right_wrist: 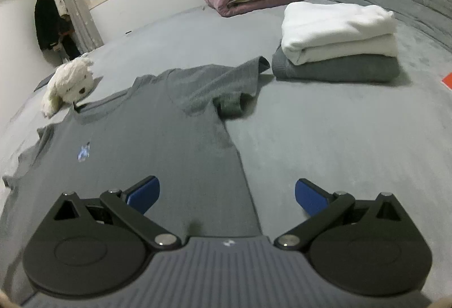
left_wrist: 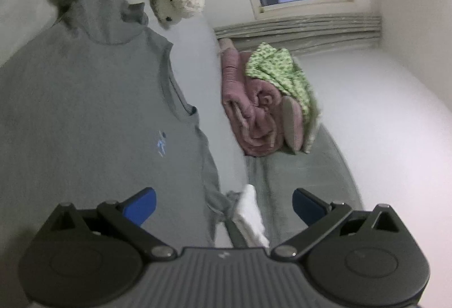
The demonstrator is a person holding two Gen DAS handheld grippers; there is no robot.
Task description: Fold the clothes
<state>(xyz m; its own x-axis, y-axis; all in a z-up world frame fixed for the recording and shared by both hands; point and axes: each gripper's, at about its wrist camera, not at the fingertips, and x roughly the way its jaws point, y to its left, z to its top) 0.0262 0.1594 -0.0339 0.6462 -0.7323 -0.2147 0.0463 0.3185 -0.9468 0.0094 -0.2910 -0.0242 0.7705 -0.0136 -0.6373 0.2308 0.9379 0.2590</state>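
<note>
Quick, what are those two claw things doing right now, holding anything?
Left gripper: open, holding nothing, above the grey T-shirt.
Right gripper: open, holding nothing, above the shirt's edge.

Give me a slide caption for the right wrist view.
Open right tool over a flat grey shirt on the bed, folded stack beyond.
</note>
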